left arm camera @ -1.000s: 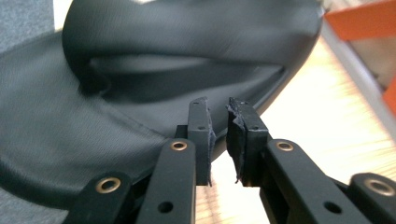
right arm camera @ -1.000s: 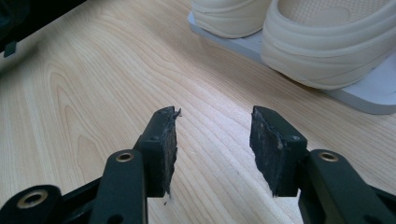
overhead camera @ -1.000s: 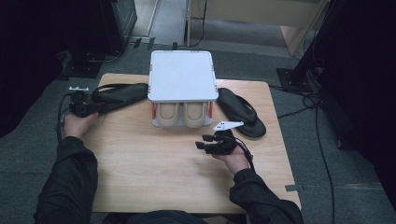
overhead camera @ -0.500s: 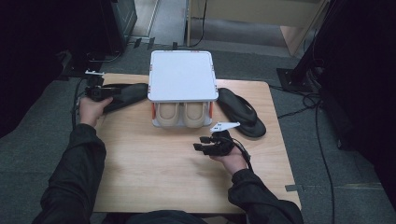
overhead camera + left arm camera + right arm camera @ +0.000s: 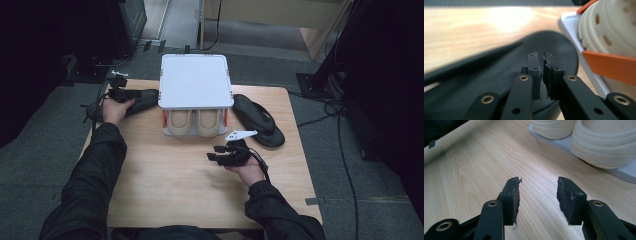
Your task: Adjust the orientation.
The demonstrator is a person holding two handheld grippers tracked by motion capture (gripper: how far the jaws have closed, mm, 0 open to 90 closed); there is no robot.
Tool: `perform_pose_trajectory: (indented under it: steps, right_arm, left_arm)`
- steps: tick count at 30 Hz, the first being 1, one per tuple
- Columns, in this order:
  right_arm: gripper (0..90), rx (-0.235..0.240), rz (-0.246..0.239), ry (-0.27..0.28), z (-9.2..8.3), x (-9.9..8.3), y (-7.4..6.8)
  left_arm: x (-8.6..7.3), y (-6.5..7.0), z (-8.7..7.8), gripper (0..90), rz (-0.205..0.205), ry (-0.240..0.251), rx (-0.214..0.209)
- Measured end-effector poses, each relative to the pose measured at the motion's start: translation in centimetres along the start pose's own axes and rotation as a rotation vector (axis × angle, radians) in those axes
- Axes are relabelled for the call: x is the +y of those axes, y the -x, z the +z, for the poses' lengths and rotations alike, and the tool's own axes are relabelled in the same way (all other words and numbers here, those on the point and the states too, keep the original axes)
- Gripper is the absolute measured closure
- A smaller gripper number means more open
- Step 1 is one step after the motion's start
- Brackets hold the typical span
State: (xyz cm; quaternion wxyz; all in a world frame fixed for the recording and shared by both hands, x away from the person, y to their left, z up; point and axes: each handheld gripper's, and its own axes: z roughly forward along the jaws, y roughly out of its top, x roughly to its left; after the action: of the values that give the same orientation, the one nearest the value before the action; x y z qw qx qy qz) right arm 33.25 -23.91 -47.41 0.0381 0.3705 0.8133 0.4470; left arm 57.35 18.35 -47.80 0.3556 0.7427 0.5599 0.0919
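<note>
High view and the two tool views. The left tool [image 5: 129, 94] lies over the black rubber flip-flop sandal [image 5: 142, 100] at the left rear of the pale wooden counter [image 5: 175, 185], just beside the white two-tier shoe rack [image 5: 195, 82]. In the left gripper view the left tool [image 5: 542, 56] has its pads [image 5: 535, 72] drawn together to a thin slit above the sandal's footbed [image 5: 499, 75]. They have just been closing, and nothing can be seen between them. The sandal's strap [image 5: 481, 58] runs off to the left of the pads, apart from them.

The right tool [image 5: 214, 153] hovers over bare counter in front of the rack. In the right gripper view its jaws stand well apart and empty [image 5: 537, 192], facing the pair of cream perforated clogs [image 5: 604, 147] on the rack's lower shelf. A second black sandal [image 5: 260, 122] lies to the right of the rack.

Handling, as a judgement: the sandal is probably light and flexible, so it will sag or swing if lifted by one end. Its flat sole offers little purchase from above. The strap, or the sole's edge pinched top and bottom, looks like the better hold. The rubber should resist slipping against the worn pads.
</note>
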Motion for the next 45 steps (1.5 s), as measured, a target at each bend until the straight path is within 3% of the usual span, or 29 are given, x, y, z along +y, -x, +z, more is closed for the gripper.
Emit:
perform_pose_trajectory:
  steps: [2, 6, 13, 17, 23, 31, 38, 45]
  right_arm:
    - [53.4, 0.005, 0.001, 0.004, 0.0, 0.0, 0.1]
    - [53.4, 0.007, -0.007, 0.005, -0.1, 0.2, 0.1]
    - [53.4, 0.013, -0.009, 0.007, 0.0, 0.3, 0.1]
    - [54.1, 0.009, -0.023, 0.007, -0.1, 0.4, 0.2]
    - [55.5, 0.004, -0.054, 0.031, -0.3, 0.7, 0.6]
    - [55.5, 0.002, -0.041, 0.036, -0.4, 0.9, 1.2]
    - [56.2, 0.009, -0.042, 0.027, -0.1, 1.2, 1.2]
    - [56.2, 0.020, -0.039, 0.033, 0.4, 1.5, 1.3]
  left_arm:
    - [-0.4, 0.2, 0.5, 84.9, 0.030, -0.025, 0.006]
    - [-0.7, 0.1, 0.3, 86.1, 0.050, -0.022, 0.007]
    - [-1.4, 0.2, -0.7, 87.2, 0.086, -0.061, 0.002]
    - [-1.5, 0.6, -1.3, 87.4, 0.142, -0.114, 0.009]
    - [-2.9, 0.6, -2.6, 87.4, 0.142, -0.124, 0.002]
    - [-5.3, 0.7, -4.7, 86.8, 0.139, -0.120, 0.004]
    - [-7.7, 1.2, -6.0, 86.7, 0.122, -0.080, -0.026]
    - [-8.8, 1.5, -6.8, 85.4, 0.120, -0.081, -0.042]
